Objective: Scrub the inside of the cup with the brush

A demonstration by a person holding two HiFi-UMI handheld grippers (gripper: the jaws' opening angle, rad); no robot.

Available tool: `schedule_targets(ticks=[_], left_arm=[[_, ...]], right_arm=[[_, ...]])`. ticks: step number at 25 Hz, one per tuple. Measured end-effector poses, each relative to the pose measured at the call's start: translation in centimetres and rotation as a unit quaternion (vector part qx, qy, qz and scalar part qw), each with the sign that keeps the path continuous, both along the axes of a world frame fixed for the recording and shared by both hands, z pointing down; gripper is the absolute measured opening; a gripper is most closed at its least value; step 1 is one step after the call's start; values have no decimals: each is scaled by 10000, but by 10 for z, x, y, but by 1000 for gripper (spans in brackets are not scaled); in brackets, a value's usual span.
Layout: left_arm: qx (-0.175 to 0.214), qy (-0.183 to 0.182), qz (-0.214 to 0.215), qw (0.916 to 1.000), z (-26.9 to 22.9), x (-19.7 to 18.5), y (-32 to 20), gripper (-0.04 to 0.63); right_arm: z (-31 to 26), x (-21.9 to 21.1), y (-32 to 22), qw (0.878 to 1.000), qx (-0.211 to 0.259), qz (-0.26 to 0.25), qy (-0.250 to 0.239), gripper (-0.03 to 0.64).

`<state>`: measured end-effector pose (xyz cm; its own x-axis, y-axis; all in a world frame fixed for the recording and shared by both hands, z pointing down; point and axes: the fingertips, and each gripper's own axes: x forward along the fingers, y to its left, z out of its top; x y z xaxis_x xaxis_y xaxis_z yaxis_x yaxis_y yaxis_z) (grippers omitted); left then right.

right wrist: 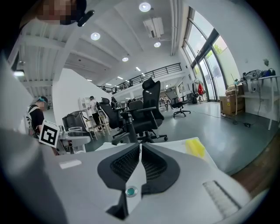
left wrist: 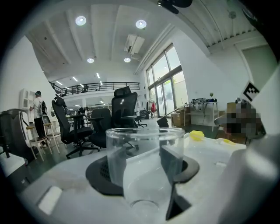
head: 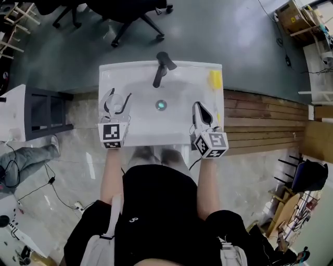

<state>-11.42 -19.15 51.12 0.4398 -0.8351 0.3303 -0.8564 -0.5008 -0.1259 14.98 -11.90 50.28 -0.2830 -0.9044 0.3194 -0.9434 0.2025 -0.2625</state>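
A clear cup (head: 118,98) hangs over the left side of the white sink (head: 182,72), upright, with my left gripper (head: 116,105) shut on it. In the left gripper view the cup (left wrist: 144,148) fills the space between the dark pads (left wrist: 173,162), which lie against its wall. My right gripper (head: 201,107) hovers over the sink's right side, its jaws drawn together to a thin slit with nothing in them; in its own view the right gripper (right wrist: 140,147) points across the basin. A yellow brush (head: 215,79) lies on the sink's back right corner, apart from both grippers.
A black faucet (head: 163,66) stands at the sink's back middle, above the drain (head: 162,105). Office chairs (head: 132,13) stand beyond the sink. A black shelf (head: 47,111) is at the left, a wooden platform (head: 260,122) at the right.
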Motion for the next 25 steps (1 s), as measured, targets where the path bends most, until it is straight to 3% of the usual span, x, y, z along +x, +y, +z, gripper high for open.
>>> schedule_targets(ticks=[11, 17, 25], left_arm=[[79, -551, 251, 9981, -2, 56, 38, 270], [41, -641, 207, 9977, -1, 68, 52, 270], [25, -860, 233, 9960, -2, 85, 70, 270]], right_arm=[[41, 78, 40, 9962, -620, 292, 529, 75], [77, 116, 58, 9825, -1373, 600, 1107, 83], [111, 139, 73, 9692, -1895, 539, 1480, 87]])
